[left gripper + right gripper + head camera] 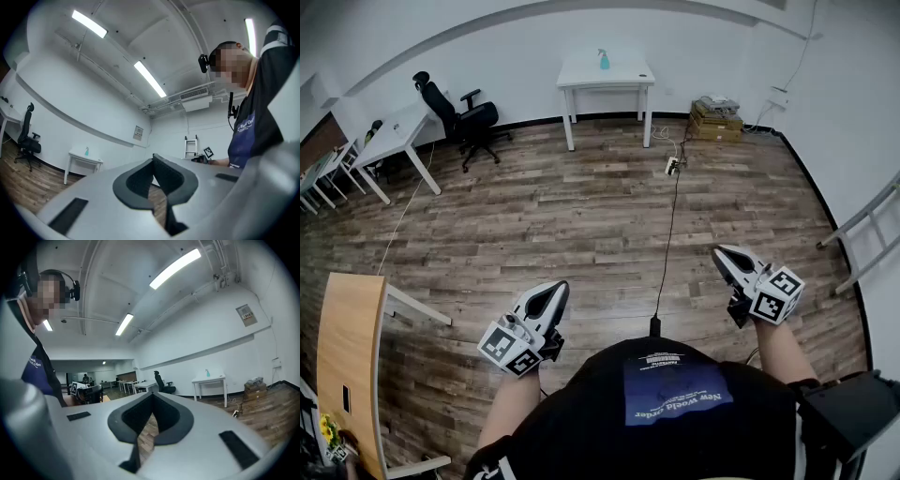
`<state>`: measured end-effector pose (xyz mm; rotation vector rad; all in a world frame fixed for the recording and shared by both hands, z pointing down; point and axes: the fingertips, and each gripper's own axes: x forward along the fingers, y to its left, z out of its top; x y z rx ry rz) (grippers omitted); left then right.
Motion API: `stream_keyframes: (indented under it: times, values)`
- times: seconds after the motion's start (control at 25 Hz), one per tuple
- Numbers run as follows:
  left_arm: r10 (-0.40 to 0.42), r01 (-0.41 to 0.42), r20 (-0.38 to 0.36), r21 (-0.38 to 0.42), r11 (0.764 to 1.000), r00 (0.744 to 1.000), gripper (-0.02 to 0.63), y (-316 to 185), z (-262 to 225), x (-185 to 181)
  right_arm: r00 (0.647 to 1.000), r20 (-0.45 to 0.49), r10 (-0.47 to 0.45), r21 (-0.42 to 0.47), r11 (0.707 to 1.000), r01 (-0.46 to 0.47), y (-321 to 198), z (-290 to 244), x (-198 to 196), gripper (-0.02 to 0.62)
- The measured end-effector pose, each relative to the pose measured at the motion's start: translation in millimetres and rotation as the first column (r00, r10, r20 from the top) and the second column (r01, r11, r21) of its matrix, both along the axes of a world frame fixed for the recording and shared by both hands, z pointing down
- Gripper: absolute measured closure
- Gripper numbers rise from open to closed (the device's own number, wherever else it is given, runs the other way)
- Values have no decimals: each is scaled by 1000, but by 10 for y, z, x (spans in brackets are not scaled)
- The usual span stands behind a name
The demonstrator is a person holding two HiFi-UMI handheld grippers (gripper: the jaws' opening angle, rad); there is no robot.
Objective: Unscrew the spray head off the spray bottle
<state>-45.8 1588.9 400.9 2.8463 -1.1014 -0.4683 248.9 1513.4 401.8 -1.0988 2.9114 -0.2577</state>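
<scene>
Bare office — white desks (397, 138), swivel chair (465, 119), strip lights (150, 78), plank floor (581, 216).

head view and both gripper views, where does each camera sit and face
Head view: on the person's head, looking steeply down over wood floor; shows torso, both forearms, left tongs, right tongs.
Left gripper view: on the left tongs, looking along its shut jaws, tilted up; person at right.
Right gripper view: on the right tongs, level along shut jaws; person at left.
Shared: all three see the far white table with the spray bottle.
</scene>
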Motion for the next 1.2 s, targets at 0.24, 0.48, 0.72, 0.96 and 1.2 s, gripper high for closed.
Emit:
stream_keyframes:
  times: [0.24,0.48,0.72,0.96,1.2]
  values:
    - [9,-9,2,-20,1000,1000,603,-7,122,-474,1000,-1,6,-6,1000,-6,-1,28,-461,604]
    - [42,-42,-6,-34,999,999,603,-142,244,-746,1000,-22,3,-19,1000,-4,-35,104,-830,604]
    - [57,-58,-10,-55,997,998,603,-409,330,-683,999,-33,8,-43,999,-9,-245,220,-782,604]
    - [32,-31,26,-66,997,999,603,-806,277,-322,1000,19,-17,-51,999,18,-733,276,-447,604]
    - [-39,35,-41,-93,995,998,603,-1389,79,409,993,40,-114,-64,991,116,-1427,298,178,604]
